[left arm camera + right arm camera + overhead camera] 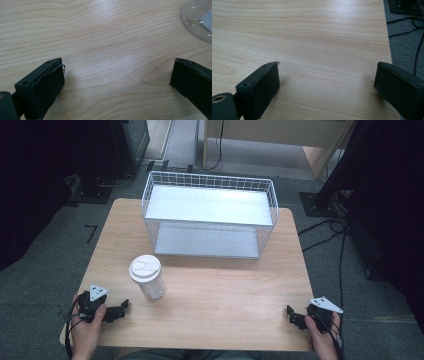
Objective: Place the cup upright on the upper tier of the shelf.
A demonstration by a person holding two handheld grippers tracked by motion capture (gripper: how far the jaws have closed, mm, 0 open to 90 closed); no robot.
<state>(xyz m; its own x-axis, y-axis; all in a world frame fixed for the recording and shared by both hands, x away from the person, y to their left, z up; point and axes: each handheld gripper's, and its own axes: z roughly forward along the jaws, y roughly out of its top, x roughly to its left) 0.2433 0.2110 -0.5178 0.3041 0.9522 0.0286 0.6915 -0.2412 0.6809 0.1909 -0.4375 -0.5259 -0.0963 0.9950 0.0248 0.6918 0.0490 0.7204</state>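
The white wire rack sits at the top middle of the wooden table, and the clear cup with a white lid stands left of the middle. The left gripper, low on the left, and the right gripper, low on the right, both have jaws spread wide and hold nothing. The cup is probably the thing to pick up, so the left gripper should slide in slowly, put one jaw on each side, and squeeze softly so it does not tip.

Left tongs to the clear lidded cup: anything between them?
Nothing: bare wooden table between the left tongs and the clear plastic cup with white lid, per the high view.
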